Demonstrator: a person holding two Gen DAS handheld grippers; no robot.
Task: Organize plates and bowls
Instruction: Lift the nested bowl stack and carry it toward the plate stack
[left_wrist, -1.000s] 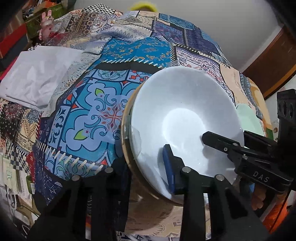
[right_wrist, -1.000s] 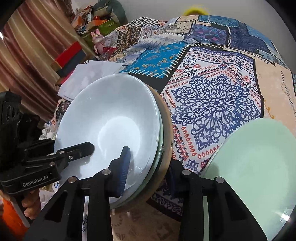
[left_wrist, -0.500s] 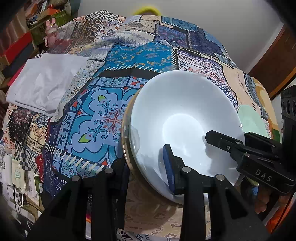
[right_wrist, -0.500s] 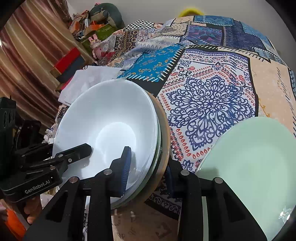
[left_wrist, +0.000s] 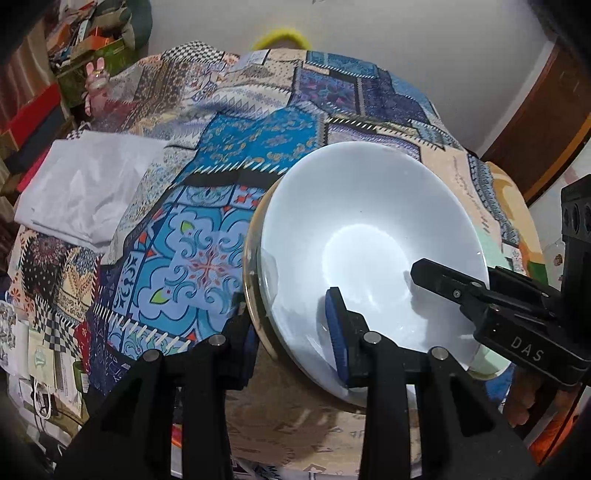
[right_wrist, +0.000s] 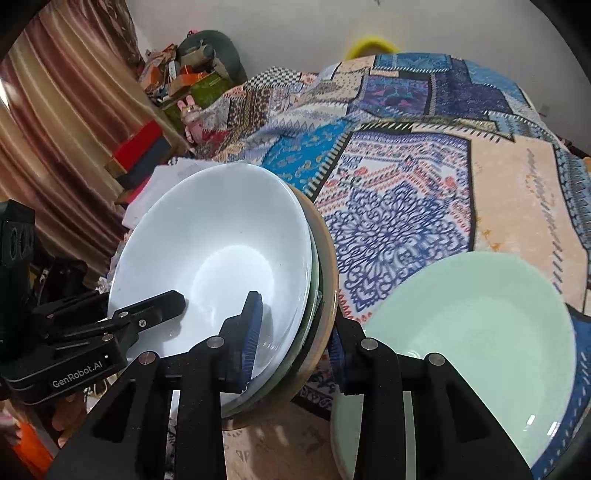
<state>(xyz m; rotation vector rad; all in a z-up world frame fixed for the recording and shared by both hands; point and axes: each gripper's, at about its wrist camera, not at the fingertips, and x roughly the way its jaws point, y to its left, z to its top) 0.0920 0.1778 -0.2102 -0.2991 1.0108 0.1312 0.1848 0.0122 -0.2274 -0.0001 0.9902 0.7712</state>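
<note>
Both grippers, left (left_wrist: 291, 336) and right (right_wrist: 295, 332), clamp opposite rims of a stack (right_wrist: 229, 273) of bowls held tilted above the quilt (right_wrist: 406, 206) beside a green plate (right_wrist: 480, 332), likely mid-carry; next, a level set-down.

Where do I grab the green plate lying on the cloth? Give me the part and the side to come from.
Take the green plate by its rim: it lies flat, face up on the patterned cloth, and only that edge is thin enough to pinch. Probably come in low from its right side, away from the stack of bowls, one finger over, one under.
</note>
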